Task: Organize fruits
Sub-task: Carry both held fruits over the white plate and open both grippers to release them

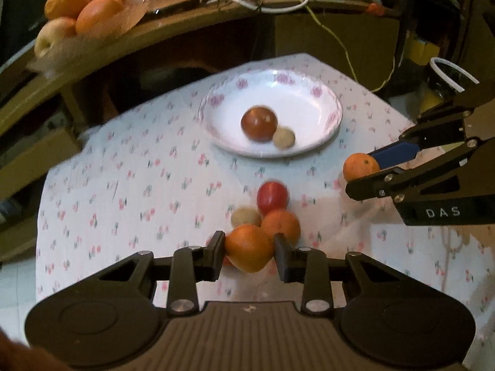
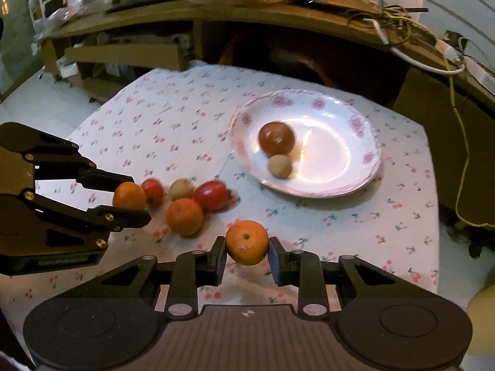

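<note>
My left gripper (image 1: 250,241) is shut on an orange (image 1: 249,249), held just above the flowered cloth. Beyond it on the cloth lie another orange (image 1: 281,224), a red tomato (image 1: 272,198) and a small beige fruit (image 1: 246,216). The white flowered plate (image 1: 309,92) further back holds a dark red tomato (image 1: 259,123) and a beige fruit (image 1: 284,137). My right gripper (image 2: 247,244) is shut on a second orange (image 2: 247,242), lifted off the cloth in front of the plate (image 2: 334,142). A small red tomato (image 2: 153,190) shows behind the left gripper (image 2: 136,199).
A wooden desk curves behind the table, carrying a basket of oranges and apples (image 1: 77,15) and tangled cables (image 1: 278,0). A yellow cord (image 2: 461,142) hangs at the right. The tablecloth (image 1: 123,185) drops off at the left and right edges.
</note>
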Available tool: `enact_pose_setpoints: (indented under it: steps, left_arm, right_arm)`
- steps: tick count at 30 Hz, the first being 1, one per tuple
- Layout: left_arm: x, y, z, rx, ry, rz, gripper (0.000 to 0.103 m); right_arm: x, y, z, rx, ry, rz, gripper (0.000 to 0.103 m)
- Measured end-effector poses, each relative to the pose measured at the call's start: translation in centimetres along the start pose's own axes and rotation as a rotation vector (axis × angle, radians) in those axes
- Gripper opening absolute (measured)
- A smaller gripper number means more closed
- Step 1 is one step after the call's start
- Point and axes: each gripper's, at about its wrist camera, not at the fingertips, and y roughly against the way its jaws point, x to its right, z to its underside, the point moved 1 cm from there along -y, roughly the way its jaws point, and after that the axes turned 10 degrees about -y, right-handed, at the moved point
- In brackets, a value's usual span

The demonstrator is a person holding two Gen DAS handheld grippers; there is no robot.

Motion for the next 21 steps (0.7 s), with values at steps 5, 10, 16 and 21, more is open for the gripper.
enact_pose_setpoints:
  steps: [5, 10, 16, 21]
  left_arm:
    - [-0.3, -0.8, -2.8, 0.035, 0.0, -0.025, 0.039]
    - [-1.4, -2.0, -5.4, 0.06, 0.025, -0.048, 0.039]
    - [-1.9, -4.0, -7.6, 0.077, 0.015, -0.059, 0.039]
    - [-3.3, -5.6, -8.3, 0.072, 0.046, -0.063, 0.039]
  right_arm:
    - [1.5, 0.3, -1.3, 0.042, -0.037, 0.019, 0.03]
    - [2.9, -0.2, -3.0, 0.074, -0.078, 0.036, 0.03]
    - [4.2, -1.6, -5.1, 0.094, -0.112, 0.057, 0.03]
    - [5.6, -2.9, -6.2, 0.096, -0.156, 0.076, 0.03]
